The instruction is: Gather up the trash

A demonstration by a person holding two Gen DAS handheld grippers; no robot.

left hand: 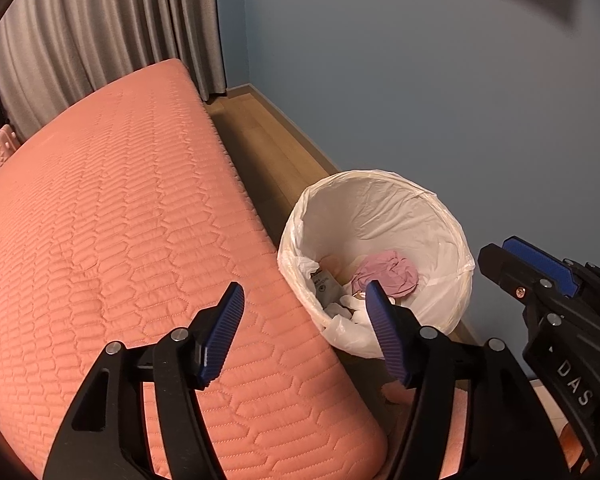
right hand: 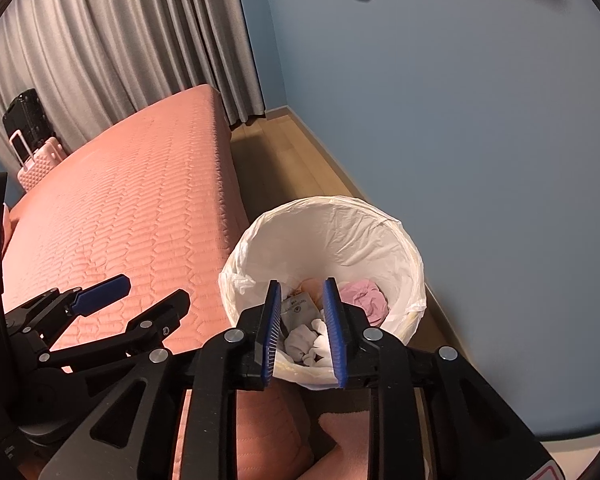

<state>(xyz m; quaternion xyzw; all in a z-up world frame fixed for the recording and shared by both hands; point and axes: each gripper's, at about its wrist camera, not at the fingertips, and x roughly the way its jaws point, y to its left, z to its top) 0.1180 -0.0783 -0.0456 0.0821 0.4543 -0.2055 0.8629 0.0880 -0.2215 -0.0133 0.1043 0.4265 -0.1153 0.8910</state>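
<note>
A round bin lined with a white plastic bag (left hand: 440, 216) (right hand: 380, 232) stands on the floor between the bed and the blue wall. Inside lie a crumpled pink wad (left hand: 386, 272) (right hand: 364, 294), a grey packet (left hand: 326, 284) (right hand: 296, 306) and white crumpled tissues (right hand: 308, 340). My left gripper (left hand: 304, 304) is open and empty over the bed's near corner, beside the bin. My right gripper (right hand: 302, 300) is open and empty, held above the bin's near rim; it also shows in the left wrist view (left hand: 540, 264). The left gripper shows in the right wrist view (right hand: 140, 292).
A bed with a salmon quilted cover (left hand: 120, 220) (right hand: 120, 208) fills the left. Grey curtains (right hand: 120, 40) hang behind it. A pink suitcase (right hand: 40, 160) and a black one (right hand: 24, 116) stand at the far end. Wooden floor (right hand: 300, 152) runs along the blue wall (right hand: 460, 120).
</note>
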